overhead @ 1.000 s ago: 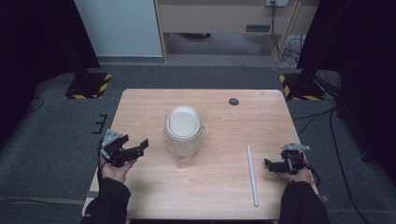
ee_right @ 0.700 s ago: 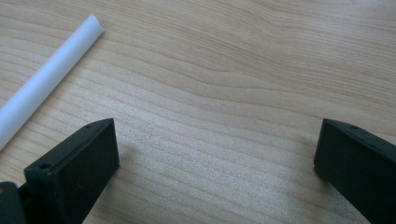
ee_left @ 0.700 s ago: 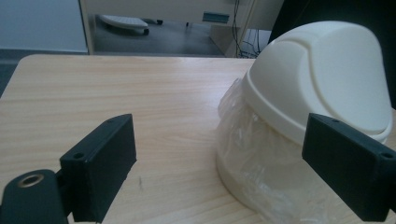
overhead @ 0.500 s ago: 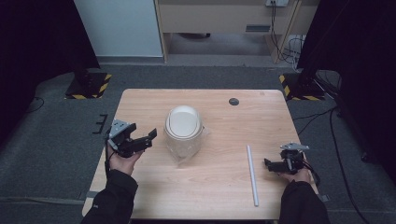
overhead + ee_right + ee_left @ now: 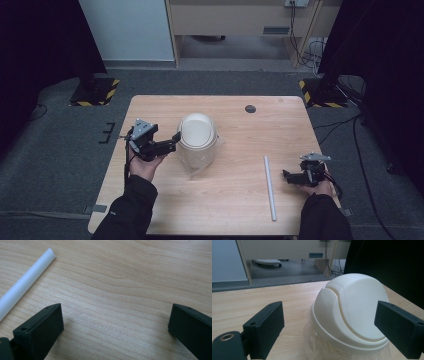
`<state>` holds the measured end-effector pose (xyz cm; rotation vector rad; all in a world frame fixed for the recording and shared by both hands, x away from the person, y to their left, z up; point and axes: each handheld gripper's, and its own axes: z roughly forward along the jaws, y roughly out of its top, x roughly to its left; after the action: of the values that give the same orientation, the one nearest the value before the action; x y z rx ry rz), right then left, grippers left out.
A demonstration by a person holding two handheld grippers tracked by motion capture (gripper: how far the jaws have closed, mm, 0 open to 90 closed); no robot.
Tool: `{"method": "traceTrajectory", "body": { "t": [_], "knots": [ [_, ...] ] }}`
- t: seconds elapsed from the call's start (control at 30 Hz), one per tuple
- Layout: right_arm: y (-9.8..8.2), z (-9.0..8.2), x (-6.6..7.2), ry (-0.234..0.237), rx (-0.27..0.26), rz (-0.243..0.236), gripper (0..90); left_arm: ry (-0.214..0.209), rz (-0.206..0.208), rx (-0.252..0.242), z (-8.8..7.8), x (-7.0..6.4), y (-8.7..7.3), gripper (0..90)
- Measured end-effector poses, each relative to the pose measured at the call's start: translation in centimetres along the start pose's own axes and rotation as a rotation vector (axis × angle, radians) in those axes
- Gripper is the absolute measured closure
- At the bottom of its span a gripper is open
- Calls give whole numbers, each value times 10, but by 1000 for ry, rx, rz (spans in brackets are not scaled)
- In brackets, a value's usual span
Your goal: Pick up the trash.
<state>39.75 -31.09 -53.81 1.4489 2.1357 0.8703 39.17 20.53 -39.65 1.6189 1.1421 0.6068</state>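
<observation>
The left hand-held gripper [image 5: 175, 139] is raised off the desk [image 5: 235, 200], forearm angled inward, jaws spread wide just beside the white domed bin [image 5: 197, 132] mid-desk. The right hand-held gripper [image 5: 286, 175], jaws apart, rests low near the white tube [image 5: 269, 186].

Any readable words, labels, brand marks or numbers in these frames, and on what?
None can be read.
The white domed bin lid is plain, with no mark.
The white tube is plain.
The wooden table bears no print.
The black jaws of the left gripper and right gripper carry no lettering.
</observation>
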Motion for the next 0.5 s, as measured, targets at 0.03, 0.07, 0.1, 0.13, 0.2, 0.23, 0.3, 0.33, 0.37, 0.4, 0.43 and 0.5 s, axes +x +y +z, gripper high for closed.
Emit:
{"method": "traceTrajectory", "body": {
  "t": [0.03,0.07,0.1,0.13,0.2,0.23,0.3,0.33,0.37,0.4,0.43,0.5],
  "knots": [
    [0,0,0,0,0,0,3,1,-1,-1,2,-1,0,82],
    [0,0,0,0,0,0,3,3,2,5,6,-3,1,78],
    [0,0,0,0,0,0,3,3,2,5,6,-3,1,78],
    [0,0,0,1,0,-1,4,4,11,15,10,-5,1,76],
    [0,0,0,1,0,-1,3,8,16,22,13,-7,1,76],
    [0,0,0,1,0,-1,3,12,21,26,16,-8,1,71],
    [0,0,0,1,0,-1,3,21,34,41,23,-11,0,67],
    [0,0,0,2,0,-2,4,22,38,50,25,-12,0,66],
    [0,0,0,2,0,-2,4,22,38,50,25,-12,0,63],
    [0,0,0,2,0,-2,3,23,42,56,27,-13,-1,61],
    [0,0,0,2,0,-2,3,24,44,60,29,-13,-1,61],
    [0,0,0,2,0,-2,3,32,60,81,35,-15,-3,59]
  ]
}}
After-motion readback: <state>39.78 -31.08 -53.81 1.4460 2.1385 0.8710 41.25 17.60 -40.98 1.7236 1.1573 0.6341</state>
